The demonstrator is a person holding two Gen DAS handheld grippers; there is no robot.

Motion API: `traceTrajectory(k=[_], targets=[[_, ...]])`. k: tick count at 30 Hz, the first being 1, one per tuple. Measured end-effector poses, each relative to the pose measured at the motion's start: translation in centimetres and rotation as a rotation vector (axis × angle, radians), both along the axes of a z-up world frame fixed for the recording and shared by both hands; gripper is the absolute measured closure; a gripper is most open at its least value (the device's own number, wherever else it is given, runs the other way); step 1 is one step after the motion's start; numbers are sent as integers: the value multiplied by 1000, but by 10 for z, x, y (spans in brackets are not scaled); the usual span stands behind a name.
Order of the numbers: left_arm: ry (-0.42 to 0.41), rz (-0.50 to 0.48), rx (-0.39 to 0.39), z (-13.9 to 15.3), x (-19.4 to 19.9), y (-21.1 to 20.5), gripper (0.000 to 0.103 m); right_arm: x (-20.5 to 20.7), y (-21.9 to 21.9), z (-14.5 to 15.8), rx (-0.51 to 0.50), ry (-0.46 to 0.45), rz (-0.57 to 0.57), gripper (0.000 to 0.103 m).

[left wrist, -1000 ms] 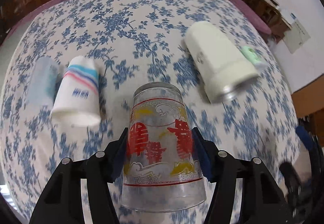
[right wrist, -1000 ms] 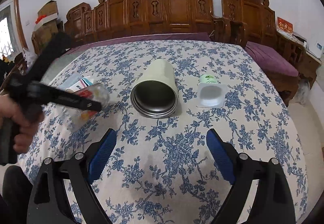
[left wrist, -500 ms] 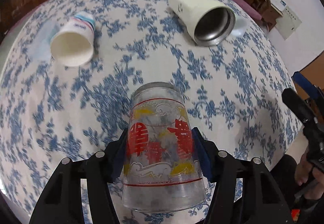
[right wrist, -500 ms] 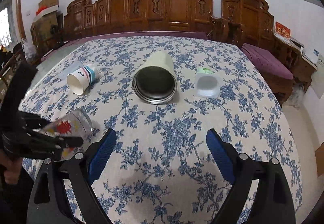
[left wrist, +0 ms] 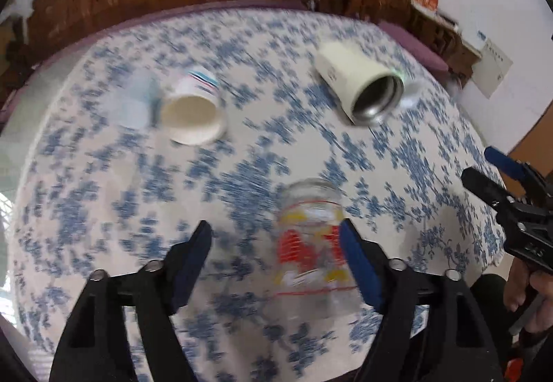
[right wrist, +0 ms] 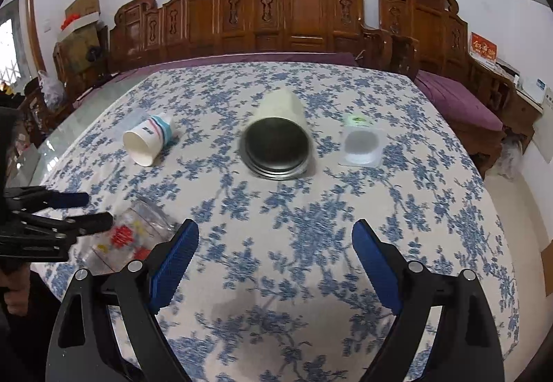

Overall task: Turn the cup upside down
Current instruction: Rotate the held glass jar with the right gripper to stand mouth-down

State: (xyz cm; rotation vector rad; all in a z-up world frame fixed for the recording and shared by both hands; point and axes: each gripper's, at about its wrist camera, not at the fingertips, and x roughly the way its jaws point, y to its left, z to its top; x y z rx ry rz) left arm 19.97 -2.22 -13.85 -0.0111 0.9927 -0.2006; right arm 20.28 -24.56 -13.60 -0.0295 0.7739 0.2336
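Note:
A clear glass cup (left wrist: 312,243) with red and yellow print stands base up on the floral tablecloth near the front edge; it also shows in the right wrist view (right wrist: 129,236). My left gripper (left wrist: 276,254) is open around it, the right pad beside the glass, the left pad well clear. The view is blurred. My right gripper (right wrist: 274,257) is open and empty above the tablecloth, to the right of the glass.
A white paper cup (right wrist: 147,140) lies on its side at the left. A cream metal tumbler (right wrist: 278,143) lies on its side in the middle. A small plastic cup (right wrist: 361,143) sits to its right. Carved wooden chairs (right wrist: 297,12) stand behind the table.
My left gripper has opened and let go of the glass, which now stands base up on the cloth. The left view has tilted up. The right gripper has barely moved.

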Motion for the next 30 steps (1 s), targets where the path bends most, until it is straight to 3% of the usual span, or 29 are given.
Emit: traceTrajectory(k=[3,5,13,20,30], targets=[[-74,37,16,13,-11,19,26,3,17,-1,30,23,21,11],[-124,69,21,21,-17,33,7,5,28,-2,45,36,32,11],[-247,148,57,34,-30,78,7,15,79,-14,84,125,81,11],[-267,205,101,25,-32,98,7,33,108,-37,99,240,66,11],[-239,218,78,15,-28,108,7,58,127,-68,117,394,35,15]])
